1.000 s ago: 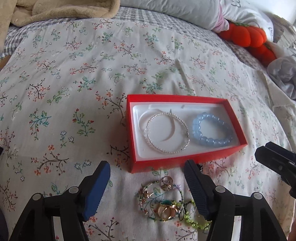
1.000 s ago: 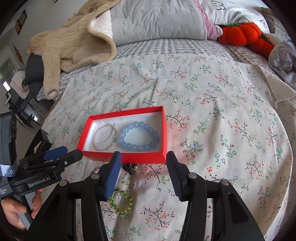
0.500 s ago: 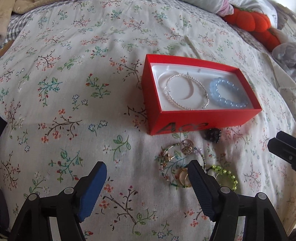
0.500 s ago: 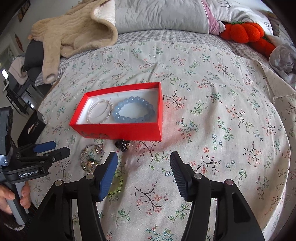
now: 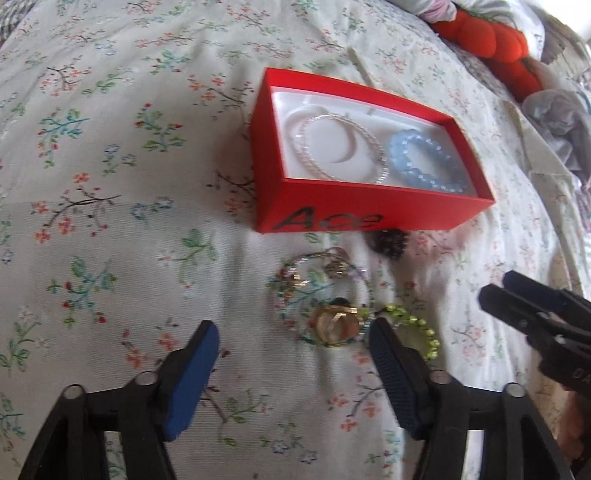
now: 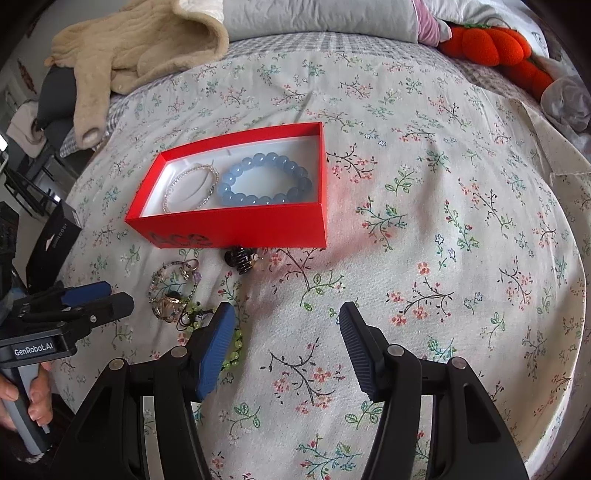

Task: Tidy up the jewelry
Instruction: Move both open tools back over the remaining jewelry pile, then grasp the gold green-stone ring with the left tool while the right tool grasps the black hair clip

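A red box lies on the floral bedspread and holds a silver bangle and a blue bead bracelet. In front of it lie a dark beaded piece, a thin beaded bracelet with gold rings and a green bead bracelet. My left gripper is open and empty just short of the loose pieces. My right gripper is open and empty, right of them.
A beige garment and grey pillow lie at the head of the bed. An orange plush sits far right. A black box stands at the bed's left edge.
Both grippers have pulled back and risen, so the box and loose jewelry sit farther ahead in view. The left gripper has shifted left relative to the loose pieces. Both stay open.
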`<action>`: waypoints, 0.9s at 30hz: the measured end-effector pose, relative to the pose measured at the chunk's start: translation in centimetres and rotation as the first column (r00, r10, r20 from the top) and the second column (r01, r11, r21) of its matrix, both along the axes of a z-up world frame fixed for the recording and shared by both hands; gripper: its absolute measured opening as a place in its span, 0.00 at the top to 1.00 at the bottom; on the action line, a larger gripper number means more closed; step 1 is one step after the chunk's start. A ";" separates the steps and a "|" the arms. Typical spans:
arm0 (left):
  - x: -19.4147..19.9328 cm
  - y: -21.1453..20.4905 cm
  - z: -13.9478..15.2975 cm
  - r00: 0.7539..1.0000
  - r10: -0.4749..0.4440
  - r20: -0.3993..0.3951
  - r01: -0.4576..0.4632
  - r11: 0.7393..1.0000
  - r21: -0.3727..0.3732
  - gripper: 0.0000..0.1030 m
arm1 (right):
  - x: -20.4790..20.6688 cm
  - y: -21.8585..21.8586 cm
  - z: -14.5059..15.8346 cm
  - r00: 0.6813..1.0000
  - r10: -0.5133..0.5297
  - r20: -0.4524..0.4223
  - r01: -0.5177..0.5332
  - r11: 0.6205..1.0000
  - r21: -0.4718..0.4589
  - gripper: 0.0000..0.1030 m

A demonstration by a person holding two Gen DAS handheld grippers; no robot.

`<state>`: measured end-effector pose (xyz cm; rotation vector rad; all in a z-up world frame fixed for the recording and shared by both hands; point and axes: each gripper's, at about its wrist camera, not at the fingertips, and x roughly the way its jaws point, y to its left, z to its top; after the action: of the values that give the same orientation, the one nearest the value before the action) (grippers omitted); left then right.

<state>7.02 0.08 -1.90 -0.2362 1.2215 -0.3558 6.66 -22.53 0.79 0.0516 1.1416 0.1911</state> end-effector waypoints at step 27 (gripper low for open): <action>1.9 -3.9 -1.7 0.998 0.038 -0.043 -0.039 0.999 -0.014 0.80 | 0.9 0.4 -1.1 0.999 0.004 -0.038 -0.003 1.000 0.014 0.40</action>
<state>8.94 -3.79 -3.65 -0.2807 1.2554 -0.3274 7.54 -22.12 -0.32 0.0659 1.1784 0.2021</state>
